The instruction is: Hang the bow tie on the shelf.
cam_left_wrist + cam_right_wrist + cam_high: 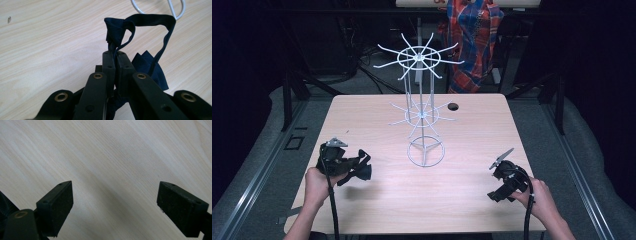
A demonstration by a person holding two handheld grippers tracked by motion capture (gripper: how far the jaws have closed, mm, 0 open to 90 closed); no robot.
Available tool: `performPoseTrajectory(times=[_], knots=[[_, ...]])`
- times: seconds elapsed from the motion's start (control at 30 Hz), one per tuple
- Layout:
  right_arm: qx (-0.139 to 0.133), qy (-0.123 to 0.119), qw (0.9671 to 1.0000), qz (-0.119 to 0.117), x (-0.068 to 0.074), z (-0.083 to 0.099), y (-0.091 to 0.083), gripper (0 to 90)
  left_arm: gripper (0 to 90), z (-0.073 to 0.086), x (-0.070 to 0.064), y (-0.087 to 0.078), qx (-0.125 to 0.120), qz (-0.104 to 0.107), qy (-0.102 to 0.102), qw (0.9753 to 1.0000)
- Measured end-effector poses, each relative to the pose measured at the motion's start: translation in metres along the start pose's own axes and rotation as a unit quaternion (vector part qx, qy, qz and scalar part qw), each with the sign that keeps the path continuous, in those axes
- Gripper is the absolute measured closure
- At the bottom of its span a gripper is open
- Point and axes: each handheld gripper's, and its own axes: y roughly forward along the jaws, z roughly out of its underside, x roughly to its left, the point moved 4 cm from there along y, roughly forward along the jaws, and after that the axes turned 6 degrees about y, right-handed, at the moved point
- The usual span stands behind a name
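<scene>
1. The left gripper [115,53] has its jaws pinched together on a dark navy cloth item [140,42], a small fabric piece with a strap or band that loops up ahead of the jaws. The grip is on a bunched edge, which leaves the loop hanging open; my guess is that this keeps it free to slip over a hook.

2. In the high view the left gripper [362,167] sits left of the white wire rack [424,107], near its round base ring, with the cloth [361,171] held just above the tabletop. The left gripper view shows part of that base ring [160,10] just beyond the cloth loop.

3. The rack is the landmark: a tall stand with two tiers of radiating hooks, all bare. The work in hand looks like hanging the cloth on one of them, and that step is not yet done.

4. The right gripper [501,162] rests right of the rack, well apart from it and from the cloth. Its jaws stand wide with nothing between them, and only bare wood lies under them in its own view [115,202]. It seems parked in reserve, perhaps to steady the rack or spread the loop.

5. The table [377,200] under the rack is pale wood-grain laminate, with a small dark hole behind the rack to its right.

6. Beyond the rack the room is dark; a red and blue plaid cloth [472,35] hangs there, and cables and dark frame legs stand on a grey floor.
</scene>
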Motion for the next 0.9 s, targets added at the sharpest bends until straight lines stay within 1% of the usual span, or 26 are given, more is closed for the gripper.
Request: performPoseTrajectory(times=[0.13, 0.2, 0.23, 0.3, 0.33, 0.37, 0.4, 0.53, 0.57, 0.6, 0.77, 0.87, 0.9], knots=[[-0.001, 0.002, 1.0000, -0.003, 0.000, 0.000, 0.001, 13.4, 86.6, -0.004, 0.002, -0.001, -0.009, -0.001, -0.003, 1.0000], [-0.001, 0.002, 1.0000, -0.002, 0.000, 0.000, 0.001, 13.4, 86.6, -0.006, 0.005, -0.002, -0.017, 0.002, -0.007, 0.9998], [0.000, 0.001, 1.0000, -0.003, 0.000, 0.000, 0.001, 13.4, 86.6, -0.007, 0.005, -0.002, -0.023, -0.001, -0.008, 0.9997], [-0.005, 0.004, 1.0000, -0.005, 0.001, 0.000, 0.002, 13.4, 86.6, -0.009, 0.006, -0.002, -0.026, 0.003, -0.009, 0.9996], [0.000, 0.001, 1.0000, -0.003, 0.001, 0.000, 0.001, 13.4, 86.6, -0.010, 0.006, -0.002, -0.029, 0.003, -0.010, 0.9995], [0.009, -0.005, 0.9999, -0.002, 0.000, 0.000, 0.000, 13.5, 86.6, -0.011, 0.006, -0.002, -0.030, 0.006, -0.009, 0.9995], [-0.004, 0.007, 0.9999, -0.007, 0.002, 0.000, 0.002, 13.4, 86.6, -0.012, 0.006, -0.002, -0.032, 0.007, -0.009, 0.9994], [-0.005, 0.006, 0.9999, -0.007, 0.002, -0.001, 0.002, 13.4, 86.6, -0.016, 0.006, 0.000, -0.037, 0.008, -0.007, 0.9993], [-0.005, 0.006, 0.9999, -0.007, 0.002, -0.001, 0.002, 13.4, 86.6, -0.018, 0.005, 0.000, -0.039, 0.008, -0.007, 0.9992], [-0.005, 0.006, 0.9999, -0.008, 0.002, 0.000, 0.002, 13.4, 86.5, -0.021, 0.004, 0.001, -0.047, 0.007, -0.006, 0.9989], [-0.002, 0.005, 1.0000, -0.004, 0.001, 0.000, 0.002, 13.4, 86.4, -0.028, 0.003, 0.001, -0.058, 0.009, -0.005, 0.9983], [-0.001, 0.005, 1.0000, -0.005, 0.001, 0.000, 0.002, 13.4, 86.4, -0.033, 0.002, 0.000, -0.068, 0.012, -0.008, 0.9976], [-0.001, 0.005, 1.0000, -0.004, 0.001, 0.000, 0.002, 13.4, 86.4, -0.035, 0.002, 0.000, -0.067, 0.016, -0.006, 0.9976]])
